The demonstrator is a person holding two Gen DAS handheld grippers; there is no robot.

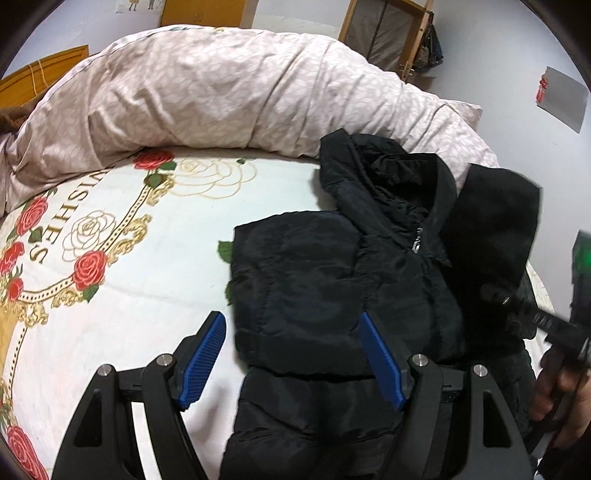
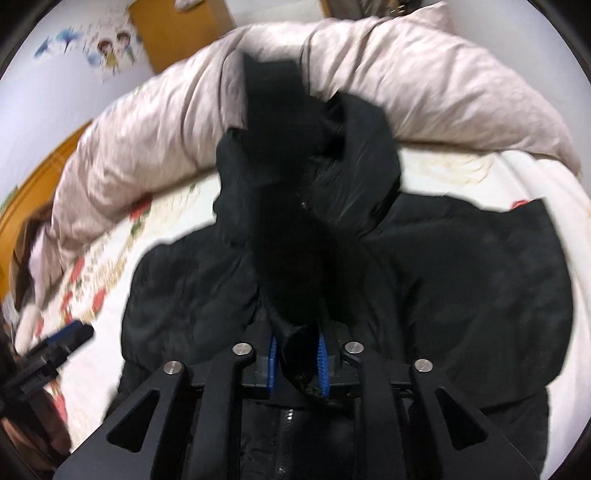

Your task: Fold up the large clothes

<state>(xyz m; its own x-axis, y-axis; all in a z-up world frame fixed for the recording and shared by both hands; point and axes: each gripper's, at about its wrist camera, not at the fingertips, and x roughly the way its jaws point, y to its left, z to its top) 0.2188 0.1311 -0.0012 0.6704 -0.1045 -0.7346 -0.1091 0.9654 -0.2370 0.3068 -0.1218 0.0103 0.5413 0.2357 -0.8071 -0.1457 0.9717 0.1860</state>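
A black padded jacket [image 1: 332, 280] lies on the bed, collar toward the pillows, its left side folded in over the body. My left gripper [image 1: 293, 354] is open and empty, hovering above the jacket's left edge. My right gripper [image 2: 297, 363] is shut on a black sleeve [image 2: 280, 206] of the jacket [image 2: 480, 280] and holds it lifted over the jacket's middle. The raised sleeve also shows in the left wrist view [image 1: 495, 236], with the right gripper's body [image 1: 546, 325] at the right edge. The left gripper [image 2: 55, 343] shows blurred at the left of the right wrist view.
The bed sheet [image 1: 122, 258] is white with red roses and gold print. A rolled pinkish quilt [image 1: 207, 96] lies along the far side of the bed, also in the right wrist view [image 2: 424, 85]. A wooden headboard [image 1: 40, 74] and a wooden frame [image 1: 384, 33] stand behind.
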